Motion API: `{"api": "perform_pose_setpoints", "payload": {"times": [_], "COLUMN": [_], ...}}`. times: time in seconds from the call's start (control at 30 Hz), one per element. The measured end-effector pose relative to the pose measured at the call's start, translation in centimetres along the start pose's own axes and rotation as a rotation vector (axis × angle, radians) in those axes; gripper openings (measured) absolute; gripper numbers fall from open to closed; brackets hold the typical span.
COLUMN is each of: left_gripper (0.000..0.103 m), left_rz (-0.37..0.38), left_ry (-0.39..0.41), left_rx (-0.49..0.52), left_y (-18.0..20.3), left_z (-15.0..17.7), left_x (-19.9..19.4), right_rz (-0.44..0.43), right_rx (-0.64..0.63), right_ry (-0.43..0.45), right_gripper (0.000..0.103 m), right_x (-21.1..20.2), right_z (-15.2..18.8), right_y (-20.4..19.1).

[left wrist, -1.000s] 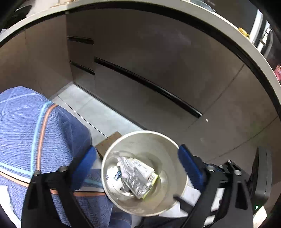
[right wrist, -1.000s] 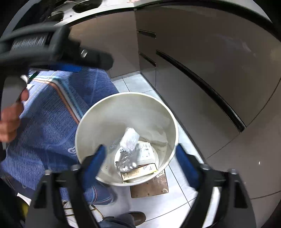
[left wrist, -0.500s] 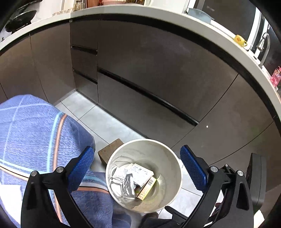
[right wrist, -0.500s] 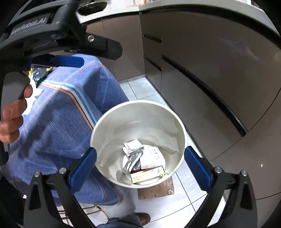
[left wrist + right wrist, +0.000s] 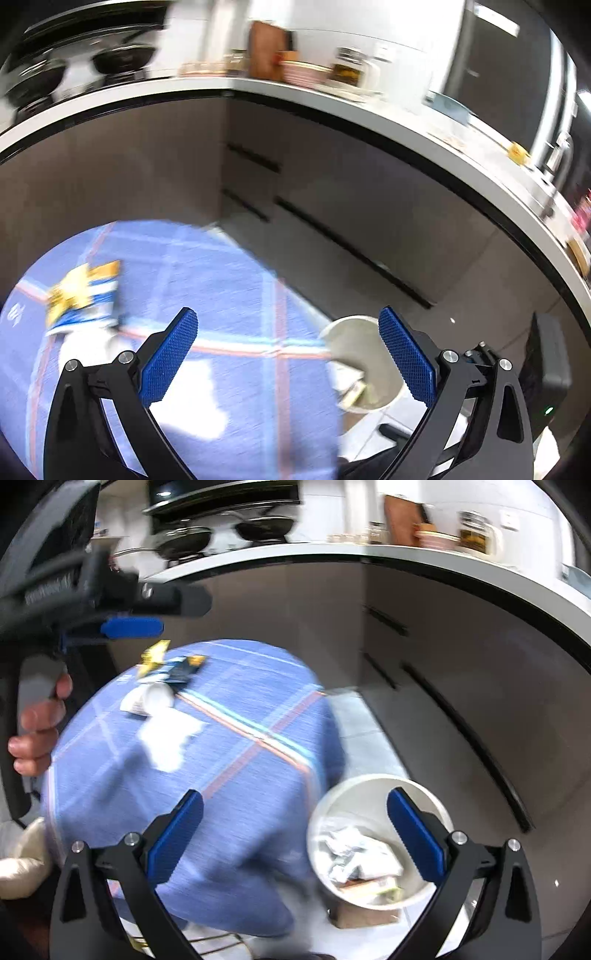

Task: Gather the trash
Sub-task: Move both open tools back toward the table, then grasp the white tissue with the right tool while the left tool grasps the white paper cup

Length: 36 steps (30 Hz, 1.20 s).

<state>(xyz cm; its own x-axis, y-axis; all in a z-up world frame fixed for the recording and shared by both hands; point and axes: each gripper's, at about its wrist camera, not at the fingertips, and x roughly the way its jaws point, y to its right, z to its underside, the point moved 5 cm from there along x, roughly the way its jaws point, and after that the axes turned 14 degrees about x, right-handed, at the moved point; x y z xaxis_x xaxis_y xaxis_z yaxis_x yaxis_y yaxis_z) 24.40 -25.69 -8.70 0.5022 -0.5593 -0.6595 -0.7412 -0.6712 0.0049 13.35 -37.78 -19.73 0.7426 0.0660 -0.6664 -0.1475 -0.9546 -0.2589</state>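
A white round trash bin stands on the floor beside the table, with crumpled wrappers and small boxes inside; it also shows in the left wrist view. On the blue plaid tablecloth lie a yellow and blue wrapper, white paper and more wrappers. My left gripper is open and empty above the table. My right gripper is open and empty above the table edge and bin. The left gripper also shows in the right wrist view.
Grey kitchen cabinets curve behind the table. The counter carries pans, jars and bowls. A brown box lies on the tiled floor under the bin. A black device is at the right.
Both grippers have risen and swung left, away from over the bin toward the table top. The table's trash has come into view. The frames now are motion-blurred.
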Motion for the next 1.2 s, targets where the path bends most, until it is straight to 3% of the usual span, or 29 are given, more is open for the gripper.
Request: {"api": "perform_pose_setpoints", "payload": {"times": [0.13,0.33,0.57,0.73,0.83,0.9,0.93,1.0,1.1,1.2], "left_gripper": [0.095,0.095,0.095,0.095,0.095,0.095,0.095,0.095,0.095,0.093], "left_rz": [-0.109,-0.211,-0.208,-0.133,-0.087,-0.07,-0.062,-0.05,-0.01,0.075], "left_ry": [-0.056,-0.124,-0.171,-0.173,-0.167,-0.175,-0.182,-0.189,-0.207,-0.208], "left_rx": [-0.069,-0.147,-0.129,-0.109,-0.108,-0.119,-0.124,-0.135,-0.177,-0.227], "left_y": [-6.3,-13.2,-16.8,-17.3,-17.8,-18.4,-18.7,-19.4,-20.1,-20.3], "left_z": [4.4,9.7,12.4,12.1,11.5,11.3,11.2,11.1,11.0,11.1], "left_x": [-2.4,-4.4,-3.9,-1.9,-0.4,0.8,1.4,2.2,3.6,4.3], "right_rz": [-0.078,-0.169,-0.132,-0.106,-0.108,-0.101,-0.097,-0.103,-0.11,-0.123], "right_rx": [-0.074,-0.179,-0.321,-0.368,-0.348,-0.349,-0.355,-0.344,-0.311,-0.297], "right_ry": [-0.061,-0.171,-0.276,-0.313,-0.33,-0.341,-0.332,-0.331,-0.311,-0.294], "right_gripper": [0.1,0.1,0.1,0.098,0.078,0.056,0.05,0.012,0.008,0.008], "right_x": [2.1,6.8,13.2,15.9,16.7,17.0,16.9,16.6,15.7,14.8], "right_z": [-0.1,-0.1,-0.2,-0.4,-0.5,-0.3,-0.2,0.0,0.0,0.3], "right_y": [-5.5,-13.0,-16.4,-17.0,-16.9,-16.9,-17.0,-17.1,-16.9,-16.9]}}
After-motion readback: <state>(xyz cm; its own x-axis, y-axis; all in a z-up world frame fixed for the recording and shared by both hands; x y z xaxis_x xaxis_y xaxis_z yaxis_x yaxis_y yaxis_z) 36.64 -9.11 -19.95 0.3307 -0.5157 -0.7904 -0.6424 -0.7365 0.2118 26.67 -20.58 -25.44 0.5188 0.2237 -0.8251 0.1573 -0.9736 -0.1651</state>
